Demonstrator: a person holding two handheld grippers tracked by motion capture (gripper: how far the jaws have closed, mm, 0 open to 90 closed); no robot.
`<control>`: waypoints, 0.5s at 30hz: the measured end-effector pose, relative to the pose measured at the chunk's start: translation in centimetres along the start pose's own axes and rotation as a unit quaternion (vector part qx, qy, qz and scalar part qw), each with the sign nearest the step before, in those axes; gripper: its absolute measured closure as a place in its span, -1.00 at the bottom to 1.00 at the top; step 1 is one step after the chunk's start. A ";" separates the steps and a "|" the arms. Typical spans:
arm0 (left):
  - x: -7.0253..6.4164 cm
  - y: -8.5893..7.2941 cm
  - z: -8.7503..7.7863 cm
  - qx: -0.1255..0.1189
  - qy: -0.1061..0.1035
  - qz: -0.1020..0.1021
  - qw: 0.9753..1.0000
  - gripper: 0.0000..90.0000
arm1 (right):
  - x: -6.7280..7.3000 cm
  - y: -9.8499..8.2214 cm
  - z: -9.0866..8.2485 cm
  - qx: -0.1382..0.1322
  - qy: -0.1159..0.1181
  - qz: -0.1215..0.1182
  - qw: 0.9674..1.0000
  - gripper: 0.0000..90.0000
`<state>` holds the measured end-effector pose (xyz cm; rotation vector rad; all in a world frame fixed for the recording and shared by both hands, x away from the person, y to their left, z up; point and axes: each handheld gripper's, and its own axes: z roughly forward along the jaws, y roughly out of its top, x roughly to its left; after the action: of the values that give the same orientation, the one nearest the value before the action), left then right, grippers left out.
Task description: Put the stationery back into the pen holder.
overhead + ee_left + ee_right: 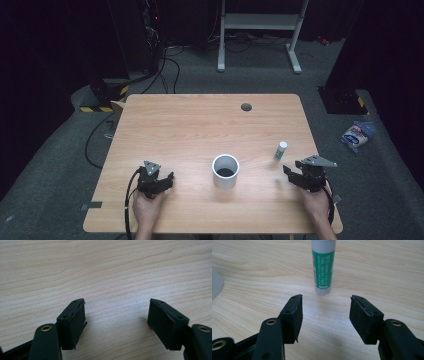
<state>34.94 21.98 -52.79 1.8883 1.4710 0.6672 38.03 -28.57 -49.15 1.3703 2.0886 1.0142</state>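
A green-labelled glue stick (pixel 322 267) is seen standing upright on the wooden counter (pixel 190 120), just ahead of the right gripper (pixel 325 305), whose fingers (pixel 294 315) are held parted with nothing between them. The gap is wider than the stick, and the tube is lined up with it, so a straight approach to a grasp appears to be intended. In the high view the glue stick (pixel 280 150) is placed to the right of a white cup (pixel 225 171) that stands near the middle of the counter's near half; the two are apart, not touching. Something dark can be made out inside the cup, though what it is cannot be told.

The left gripper (pixel 116 312) is held low over bare wood at the counter's near left, well apart from both the cup and the stick. Its fingers (pixel 75 322) are spread wide and nothing is held, which suggests it is being kept clear while the right side does the work. In the high view, both the left gripper (pixel 161 181) and the right gripper (pixel 295 175) are held by hands entering from the near edge. A blue-and-white packet (pixel 357 135) is left on the grey floor to the right.
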 end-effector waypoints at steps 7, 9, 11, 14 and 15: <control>0.0 0.0 0.0 0.000 0.000 0.000 1.000 -0.33 | 0.2 1.2 0.7 0.003 0.001 0.003 1.000 -0.01; 0.0 0.0 0.0 0.000 0.000 0.000 1.000 -0.33 | 0.2 1.3 0.8 0.001 0.000 0.001 1.000 -0.01; 0.0 0.0 0.0 0.000 0.000 0.000 1.000 -0.33 | 0.2 1.7 1.0 0.000 0.001 0.007 1.000 0.00; 0.0 0.0 0.0 0.000 -0.001 0.000 1.000 -0.33 | 0.1 2.2 1.3 -0.002 0.002 0.007 1.000 0.00; 0.0 0.0 0.0 0.000 -0.001 0.000 1.000 -0.33 | 0.2 2.3 1.4 -0.002 0.001 0.007 1.000 0.00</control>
<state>34.95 21.99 -52.79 1.8877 1.4705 0.6656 40.28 -27.39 -48.19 1.3844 2.0799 1.0270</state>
